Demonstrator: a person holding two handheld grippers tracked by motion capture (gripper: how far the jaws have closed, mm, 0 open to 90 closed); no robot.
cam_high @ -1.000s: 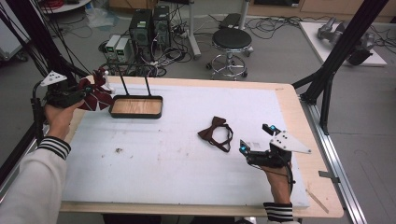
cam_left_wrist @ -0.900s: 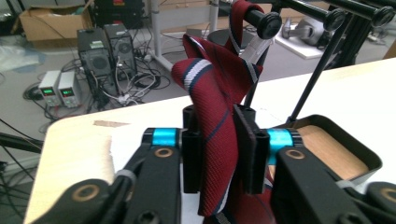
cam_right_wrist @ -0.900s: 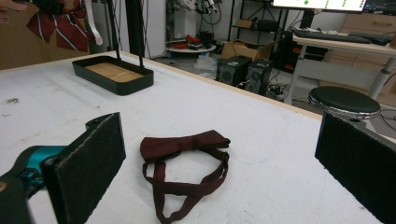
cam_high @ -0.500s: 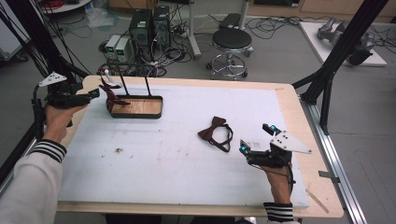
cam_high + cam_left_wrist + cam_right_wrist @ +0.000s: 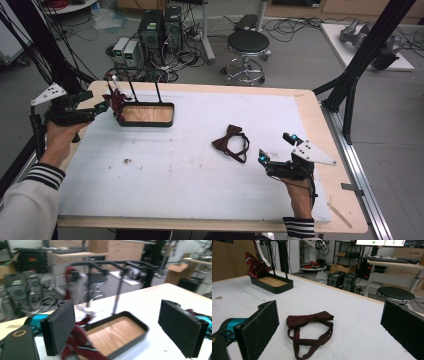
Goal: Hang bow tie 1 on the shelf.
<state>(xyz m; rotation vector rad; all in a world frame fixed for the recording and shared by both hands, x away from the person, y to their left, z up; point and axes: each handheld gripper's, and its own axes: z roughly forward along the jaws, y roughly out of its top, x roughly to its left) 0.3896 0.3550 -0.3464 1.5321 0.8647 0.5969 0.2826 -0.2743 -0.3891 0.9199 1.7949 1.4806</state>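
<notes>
White padding covers the wooden desk (image 5: 320, 125), seen from above with a person's two forearms coming in from the bottom edge. At the far left corner stands a small black rack (image 5: 147, 114): a shallow tray with a wooden floor and thin black posts rising from its back edge to a top bar. A dark red striped bow tie (image 5: 116, 100) hangs at the rack's left end, its fabric bunched over the tray's left edge, with a white strap above it. The left tongs (image 5: 99, 101), held in the person's left hand, sit just left of the rack, tips pointing at the hanging tie. Their jaws have just been opening and are now spread wide, with nothing pinched; in the left gripper view, which is blurred, the red fabric lies low beside the near pad but is not pressed by it.

Near the middle of the desk, towards the right, a second bow tie (image 5: 231, 142) in plain dark maroon lies flat on the padding, its neck strap looped out towards the person. The right tongs (image 5: 276, 147) rest low on the desk just right of it, aimed at it. Their jaws are spread wide and empty, and the maroon tie lies ahead of them, clear of both pads.
</notes>
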